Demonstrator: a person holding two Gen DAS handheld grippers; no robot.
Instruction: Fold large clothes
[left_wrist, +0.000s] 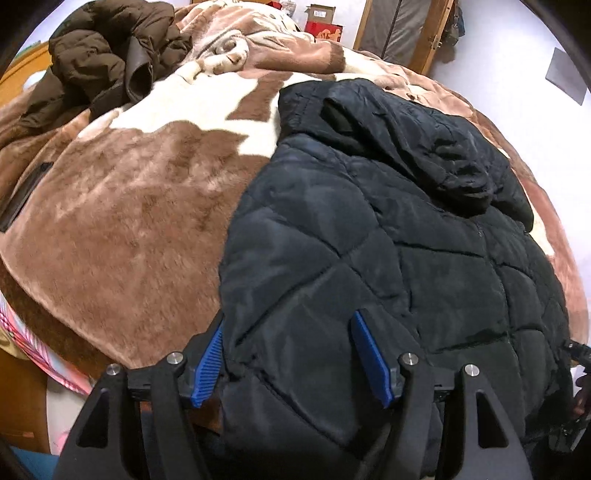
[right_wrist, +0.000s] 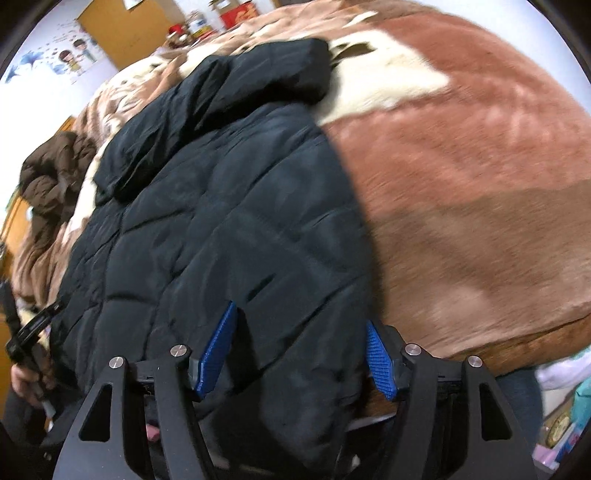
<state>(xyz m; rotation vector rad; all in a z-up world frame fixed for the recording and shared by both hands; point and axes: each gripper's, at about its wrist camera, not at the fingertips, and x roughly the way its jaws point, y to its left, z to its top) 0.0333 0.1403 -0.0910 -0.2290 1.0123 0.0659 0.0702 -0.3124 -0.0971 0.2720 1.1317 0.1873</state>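
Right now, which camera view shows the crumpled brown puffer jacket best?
The left wrist view: the crumpled brown puffer jacket lies large and clear at the top left on the fleece blanket. The right wrist view shows it only small, at the left edge.

Your left wrist camera sits low and close over the near hem of the black quilted jacket (left_wrist: 388, 229), looking steeply down and forward along it toward its hood. Your right wrist camera does the same from the jacket's other near corner, equally close, tilted so the jacket (right_wrist: 207, 206) leans left. Both views share the jacket, the brown-and-cream blanket (left_wrist: 140, 206) (right_wrist: 461, 177) around it, and the brown coat (left_wrist: 107, 59) (right_wrist: 51, 173) beyond the jacket's far left.
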